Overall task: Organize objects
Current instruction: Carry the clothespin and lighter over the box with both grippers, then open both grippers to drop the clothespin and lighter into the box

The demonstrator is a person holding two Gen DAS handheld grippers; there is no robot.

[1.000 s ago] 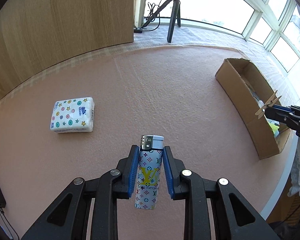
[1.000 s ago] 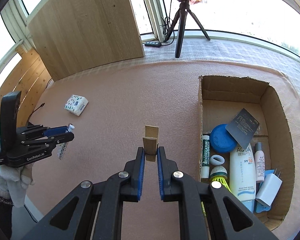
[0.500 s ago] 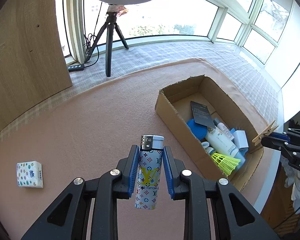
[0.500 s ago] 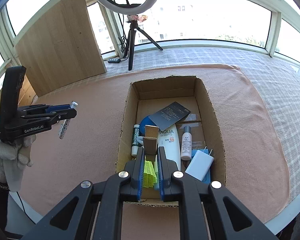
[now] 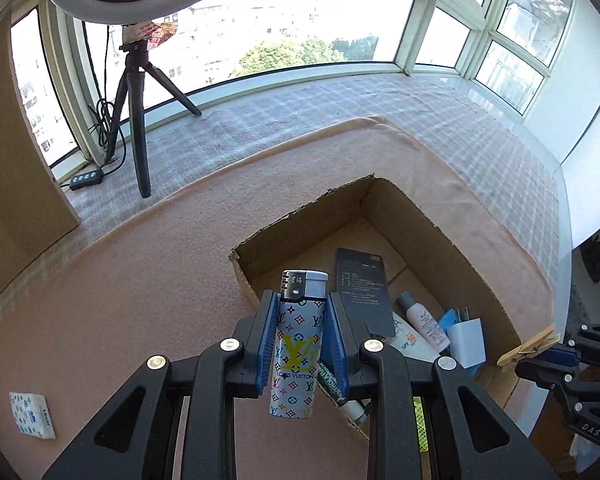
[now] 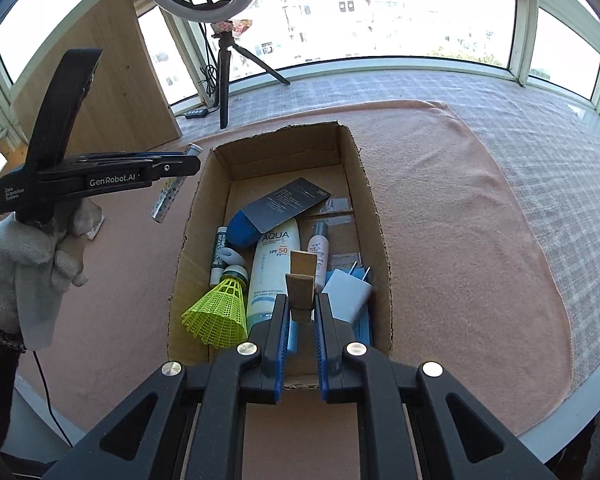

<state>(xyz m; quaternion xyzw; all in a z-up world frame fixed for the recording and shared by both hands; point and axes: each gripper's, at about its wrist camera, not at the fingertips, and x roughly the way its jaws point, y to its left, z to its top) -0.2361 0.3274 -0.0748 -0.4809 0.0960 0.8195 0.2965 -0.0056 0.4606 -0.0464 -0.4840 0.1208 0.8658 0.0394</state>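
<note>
Left gripper (image 5: 300, 344) is clasping a patterned lighter (image 5: 298, 344) beside the cardboard box (image 6: 364, 184); right gripper (image 6: 302, 320) is clamping a wooden clothespin (image 6: 302, 286) above the box's contents.

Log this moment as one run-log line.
left gripper: shut on lighter, beside box | right gripper: shut on clothespin, above cardboard box | tissue pack: on cloth

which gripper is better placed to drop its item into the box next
Right, probably. The right gripper holds the clothespin above the cardboard box; the left gripper, holding the lighter, sits beside its left wall.
</note>
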